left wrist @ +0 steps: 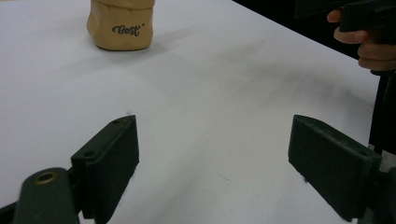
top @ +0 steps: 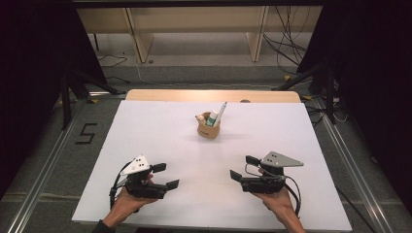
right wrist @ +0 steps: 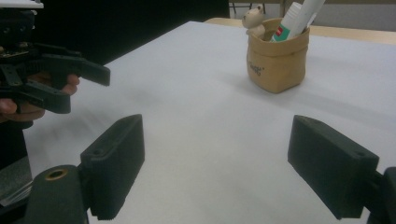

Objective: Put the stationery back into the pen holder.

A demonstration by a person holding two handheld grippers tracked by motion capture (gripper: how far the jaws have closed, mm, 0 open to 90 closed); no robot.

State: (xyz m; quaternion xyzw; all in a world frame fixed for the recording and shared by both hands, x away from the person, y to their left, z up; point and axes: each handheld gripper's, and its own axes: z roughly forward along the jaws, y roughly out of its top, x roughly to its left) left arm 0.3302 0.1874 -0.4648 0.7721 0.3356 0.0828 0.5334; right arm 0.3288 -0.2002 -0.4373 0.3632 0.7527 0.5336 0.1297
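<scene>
We count one tan paper pouch [top: 208, 130] standing upright mid-worktop [top: 160, 141] towards the far edge, holding a white tube [top: 212, 118], a pen [top: 221, 111] leaning right, and a small bear figure [top: 199, 118]. Left hand-held gripper [top: 165, 175] and right hand-held gripper [top: 244, 167] both gape wide, empty, well short of the pouch.

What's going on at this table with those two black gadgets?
A person sits at a white table with a hand-held gripper in each hand. The left gripper and the right gripper both rest near the front edge, fingers spread open, nothing between them. Farther back stands a small tan pouch holding a pen, a tube and a little bear figure. Neither gripper touches it at this moment.
</scene>
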